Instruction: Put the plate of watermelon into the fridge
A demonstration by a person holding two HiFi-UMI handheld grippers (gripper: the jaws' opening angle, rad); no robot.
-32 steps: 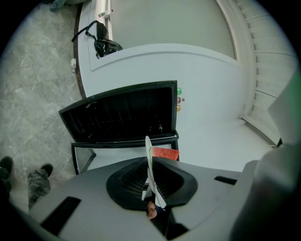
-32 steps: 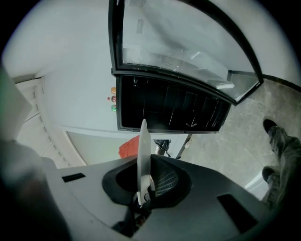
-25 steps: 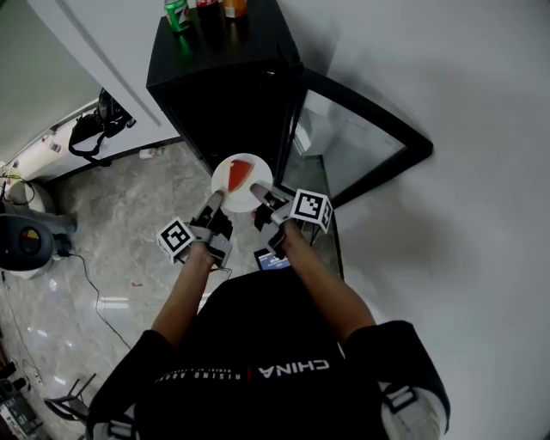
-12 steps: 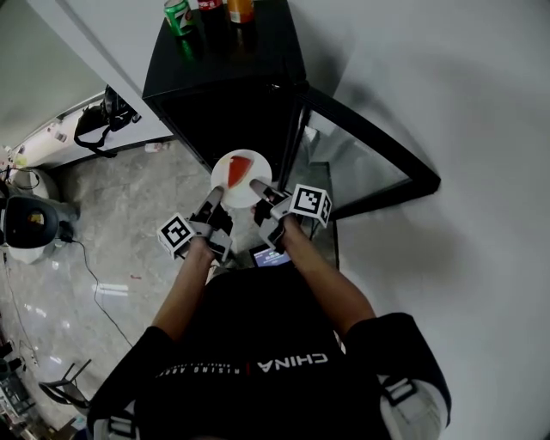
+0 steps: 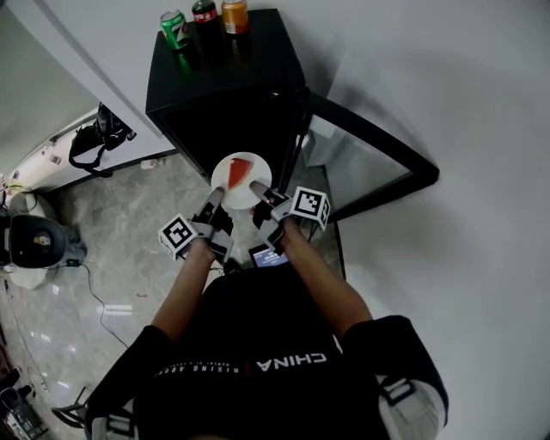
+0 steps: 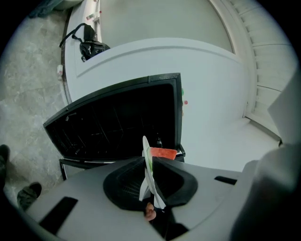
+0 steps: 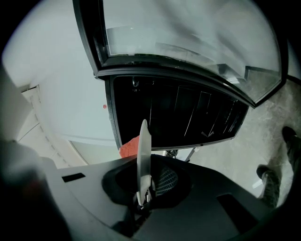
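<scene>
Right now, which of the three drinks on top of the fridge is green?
The leftmost can in the head view; the middle drink is dark with red, the right one orange.

Glossy grey marble floor [image 5: 112,249], plain white walls [image 5: 455,103], bright even light

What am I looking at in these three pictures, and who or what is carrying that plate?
No robot arm here: a person holds a two-jaw gripper in each hand. The top-down picture comes from a camera on the person's head; the other two come from cameras riding on each gripper, looking along its jaws. The left gripper and right gripper each clamp an edge of a white plate carrying a watermelon slice. In the gripper views the plate shows edge-on between the jaws. Ahead stands a black fridge, its glass door swung open, with three drink cans on top.
</scene>
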